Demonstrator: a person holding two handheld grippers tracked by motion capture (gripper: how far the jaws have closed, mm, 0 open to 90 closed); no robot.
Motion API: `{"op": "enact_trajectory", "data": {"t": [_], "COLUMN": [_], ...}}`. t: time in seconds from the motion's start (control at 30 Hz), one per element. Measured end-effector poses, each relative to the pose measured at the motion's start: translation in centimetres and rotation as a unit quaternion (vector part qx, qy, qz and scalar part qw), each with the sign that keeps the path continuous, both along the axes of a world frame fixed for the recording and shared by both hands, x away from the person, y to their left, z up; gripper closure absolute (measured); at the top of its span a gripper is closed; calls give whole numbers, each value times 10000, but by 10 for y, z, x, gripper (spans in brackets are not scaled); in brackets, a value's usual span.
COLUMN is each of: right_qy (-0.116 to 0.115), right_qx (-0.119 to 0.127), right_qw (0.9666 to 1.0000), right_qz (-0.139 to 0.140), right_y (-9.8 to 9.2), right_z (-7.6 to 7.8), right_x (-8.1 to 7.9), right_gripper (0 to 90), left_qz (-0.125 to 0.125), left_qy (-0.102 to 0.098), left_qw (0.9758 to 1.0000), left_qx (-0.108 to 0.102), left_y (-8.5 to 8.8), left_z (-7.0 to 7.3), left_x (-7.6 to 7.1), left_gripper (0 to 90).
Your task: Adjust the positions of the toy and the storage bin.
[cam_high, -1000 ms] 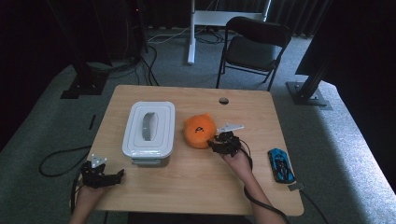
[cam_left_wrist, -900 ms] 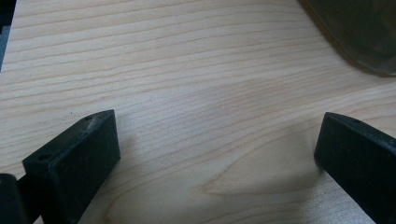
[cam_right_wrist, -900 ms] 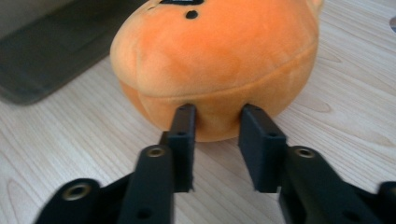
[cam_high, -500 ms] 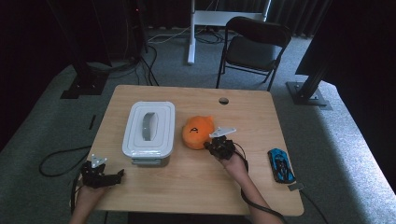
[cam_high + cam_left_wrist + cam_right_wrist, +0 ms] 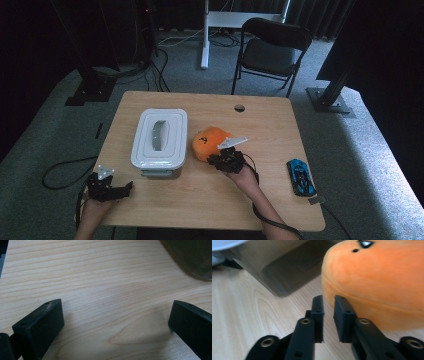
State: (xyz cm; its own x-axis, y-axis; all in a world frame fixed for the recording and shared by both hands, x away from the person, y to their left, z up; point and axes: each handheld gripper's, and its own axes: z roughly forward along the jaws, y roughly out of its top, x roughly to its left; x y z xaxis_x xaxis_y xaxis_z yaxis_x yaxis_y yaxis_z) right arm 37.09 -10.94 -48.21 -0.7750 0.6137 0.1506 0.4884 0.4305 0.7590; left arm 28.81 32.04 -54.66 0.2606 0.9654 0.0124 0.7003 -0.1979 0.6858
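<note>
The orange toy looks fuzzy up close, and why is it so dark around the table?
Right gripper view: the orange toy sits too near the lens, so it blurs. High view: light falls on the table, while the room behind stays almost black. Left gripper view: soft shadows, sharp wood grain.

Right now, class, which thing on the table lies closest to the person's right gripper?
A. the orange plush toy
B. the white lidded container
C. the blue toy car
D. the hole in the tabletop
A: in the high view the right gripper sits at the near edge of the orange plush toy, and the right gripper view shows its narrowly parted fingers right beside the plush.
</note>
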Motion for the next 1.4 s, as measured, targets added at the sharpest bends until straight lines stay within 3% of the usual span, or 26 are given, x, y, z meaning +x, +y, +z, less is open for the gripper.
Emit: {"op": "enact_trajectory", "data": {"t": [0.17,0.33,0.7,0.77,0.97,1.17,1.27,1.4], "right_qy": [-131,-29,265,238,69,16,127,113], "right_qx": [-51,0,-79,-74,-133,-129,-62,-117], "right_qw": [9991,9975,9978,9982,9988,9993,9996,9998], "right_qz": [-401,-706,-602,-544,-464,-363,-225,-123], "right_y": [-31,-55,-50,-46,-36,-30,-29,-21], "right_z": [8,7,-9,-12,-10,-10,-10,-11], "right_x": [1,11,35,37,33,28,27,25], "right_gripper": [713,660,564,592,900,900,900,900], "left_qz": [1,1,0,-1,-1,0,1,0], "left_qy": [0,-1,-2,-1,-1,0,-3,0], "left_qw": [10000,10000,10000,10000,10000,10000,10000,10000], "left_qx": [-1,-1,-1,-1,0,-1,-5,-1], "left_y": [0,0,0,0,0,0,0,0], "left_z": [0,0,0,0,0,0,0,0], "left_x": [0,0,0,0,0,0,0,0], "left_gripper": [5,5,5,5,5,5,5,5]}}
